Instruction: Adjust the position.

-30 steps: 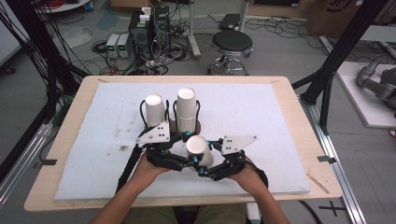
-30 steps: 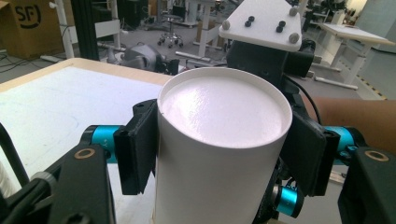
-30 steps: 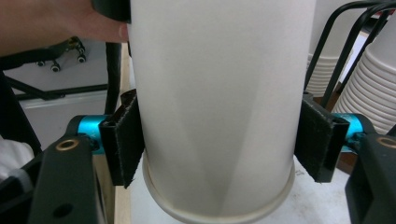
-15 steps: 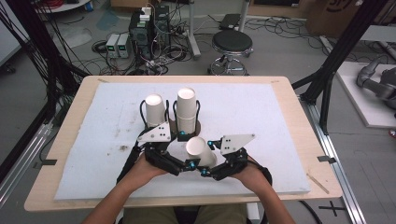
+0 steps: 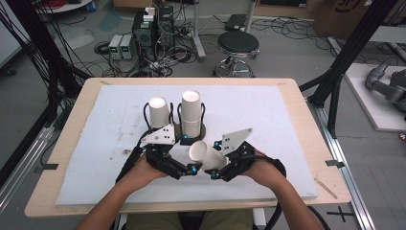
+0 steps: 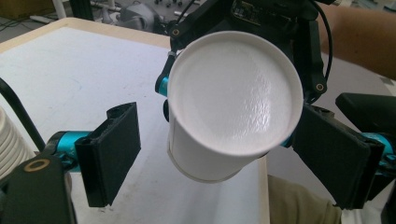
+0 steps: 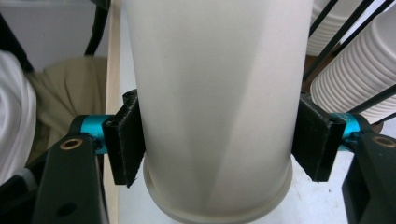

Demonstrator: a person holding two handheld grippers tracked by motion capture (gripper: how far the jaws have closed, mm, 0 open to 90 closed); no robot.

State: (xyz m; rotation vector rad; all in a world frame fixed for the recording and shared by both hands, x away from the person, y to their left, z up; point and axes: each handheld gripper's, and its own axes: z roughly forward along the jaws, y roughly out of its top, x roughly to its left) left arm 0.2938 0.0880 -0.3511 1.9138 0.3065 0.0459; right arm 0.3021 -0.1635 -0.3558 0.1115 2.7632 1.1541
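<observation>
One cup (image 5: 207,155) between right hand-held gripper (image 5: 216,168) jaws

A wooden table (image 5: 297,103) topped by a white mat (image 5: 253,117) is sitting on a grey concrete floor (image 5: 287,52). At twelve o'clock, a black round stool (image 5: 238,44) is standing; at eleven, electronic boxes (image 5: 152,26) and tangled cables (image 5: 143,67) are lying. Black frame struts (image 5: 352,52) are rising at two o'clock.

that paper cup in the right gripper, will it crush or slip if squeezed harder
Probably crushable: the paper cup looks thin-walled and empty, with the right gripper clamped across its side. Likely very light, so it should stay held. Its smooth tapered wall could slip; set on its side, it would probably roll.
</observation>
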